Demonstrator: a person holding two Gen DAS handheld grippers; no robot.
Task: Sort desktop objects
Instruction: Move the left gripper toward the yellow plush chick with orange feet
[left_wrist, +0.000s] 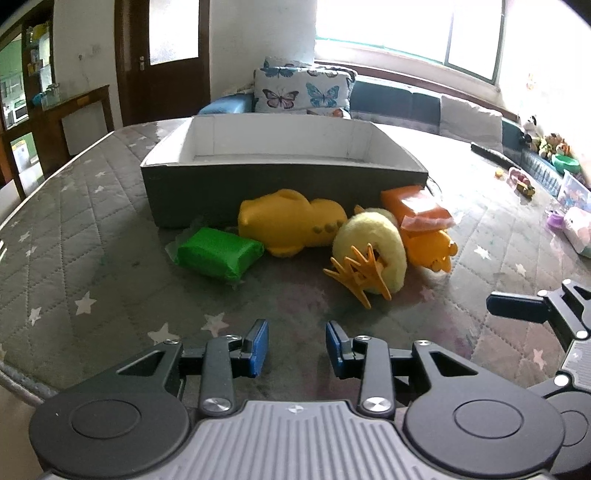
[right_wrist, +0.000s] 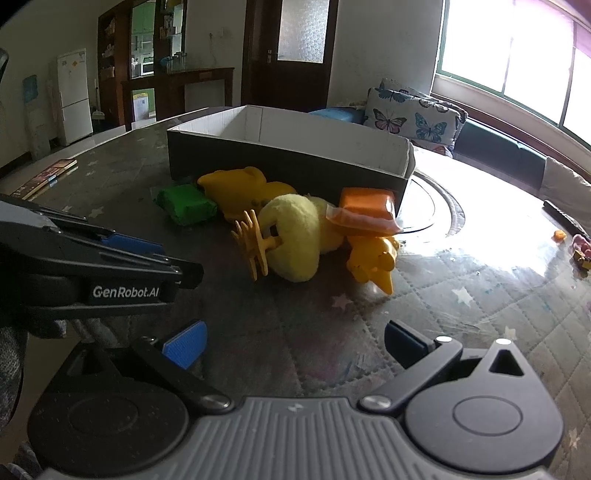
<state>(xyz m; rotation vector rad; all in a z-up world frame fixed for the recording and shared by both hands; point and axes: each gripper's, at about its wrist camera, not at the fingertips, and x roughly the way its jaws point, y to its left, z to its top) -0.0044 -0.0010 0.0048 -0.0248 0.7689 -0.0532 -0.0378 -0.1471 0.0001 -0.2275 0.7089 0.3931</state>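
A dark open box (left_wrist: 280, 184) (right_wrist: 280, 162) with a white inside stands on the table. In front of it lie a green block (left_wrist: 218, 254) (right_wrist: 184, 203), a yellow rubber toy (left_wrist: 291, 219) (right_wrist: 236, 188), a pale yellow plush ring (left_wrist: 373, 247) (right_wrist: 295, 236) with an orange hair claw (left_wrist: 360, 275) (right_wrist: 255, 240), an orange packet (left_wrist: 417, 208) (right_wrist: 365, 210) and a small orange toy (left_wrist: 432, 249) (right_wrist: 373, 258). My left gripper (left_wrist: 297, 347) (right_wrist: 110, 254) is open and empty, short of the pile. My right gripper (right_wrist: 295, 343) is open wide and empty; its finger (left_wrist: 517, 306) shows in the left wrist view.
The round table has a quilted star cloth under glass (left_wrist: 92, 258). Small toys and a green bowl (left_wrist: 563, 162) sit at the far right edge. A dark remote (left_wrist: 491, 153) lies behind them. Flat books (right_wrist: 44, 177) lie at the left edge.
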